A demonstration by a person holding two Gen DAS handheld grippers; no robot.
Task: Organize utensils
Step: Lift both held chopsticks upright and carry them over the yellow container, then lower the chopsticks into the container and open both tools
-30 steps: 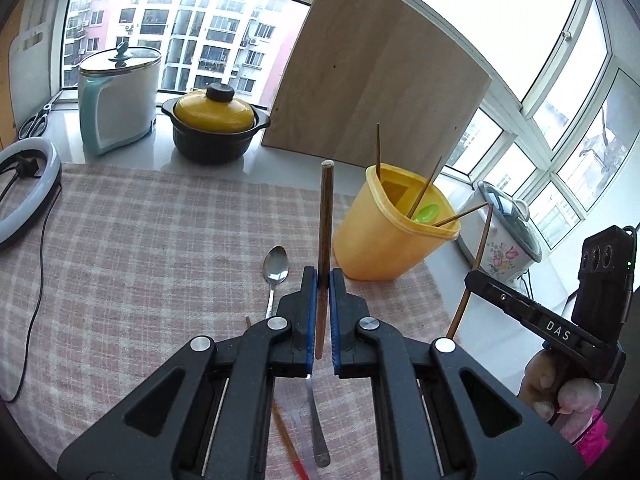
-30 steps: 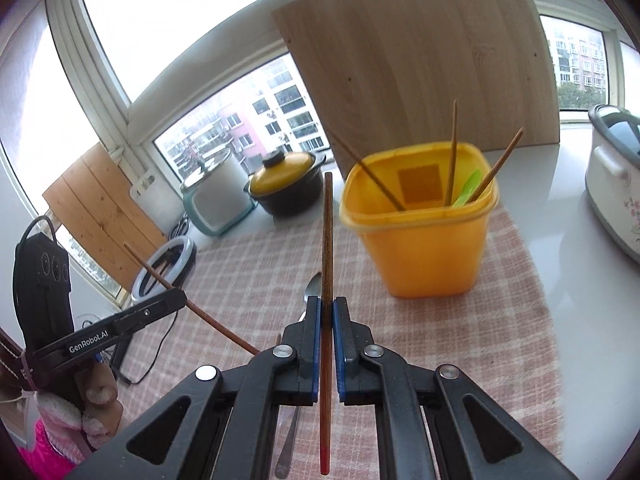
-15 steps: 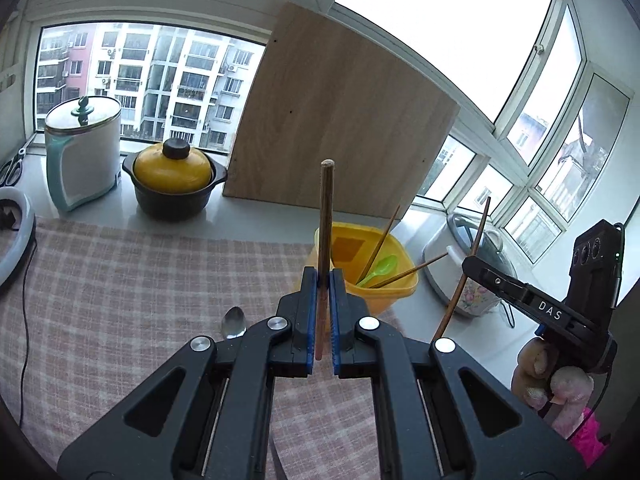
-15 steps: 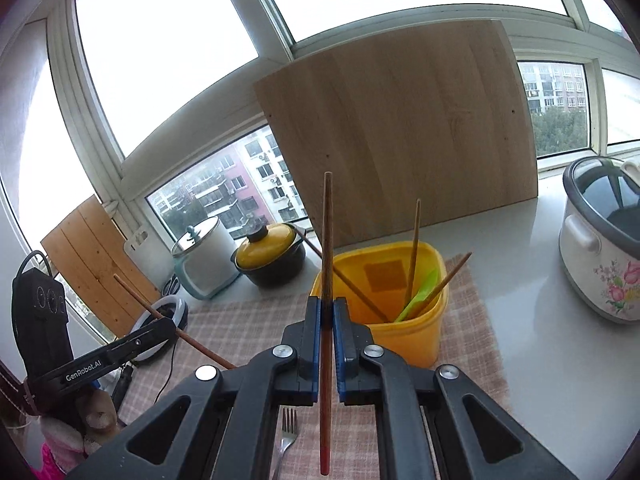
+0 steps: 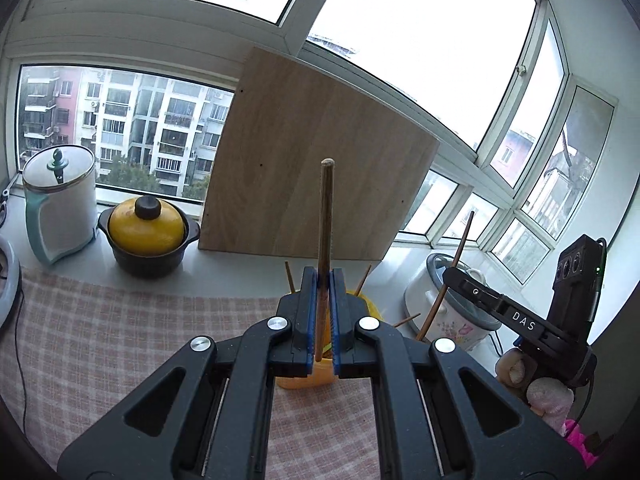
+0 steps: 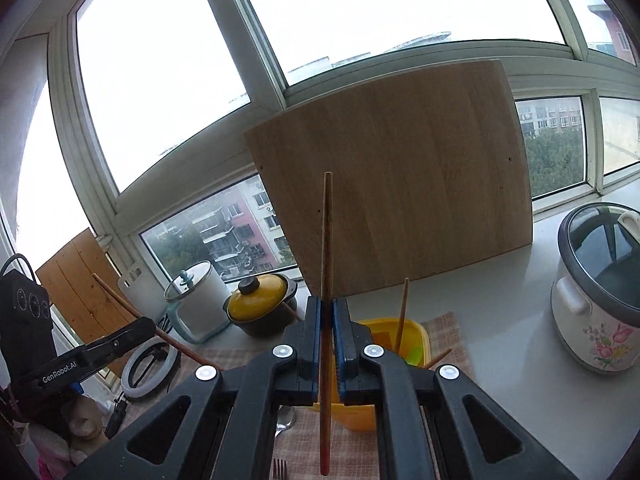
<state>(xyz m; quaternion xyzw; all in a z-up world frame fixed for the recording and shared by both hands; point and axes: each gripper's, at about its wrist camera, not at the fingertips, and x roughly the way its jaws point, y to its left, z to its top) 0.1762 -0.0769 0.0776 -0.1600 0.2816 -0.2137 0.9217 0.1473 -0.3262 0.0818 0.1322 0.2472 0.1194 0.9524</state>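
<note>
Both grippers are being raised since the earlier frames, so the yellow holder [image 6: 404,336] is now being seen low, just beyond their tips. Each chopstick is being held upright: one is being clamped in the closed left gripper [image 5: 322,312], another in the closed right gripper [image 6: 327,320]. Thin brown chopsticks [image 6: 402,312] are already standing inside.

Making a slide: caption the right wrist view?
Right gripper clamps an upright chopstick above the yellow holder.
</note>
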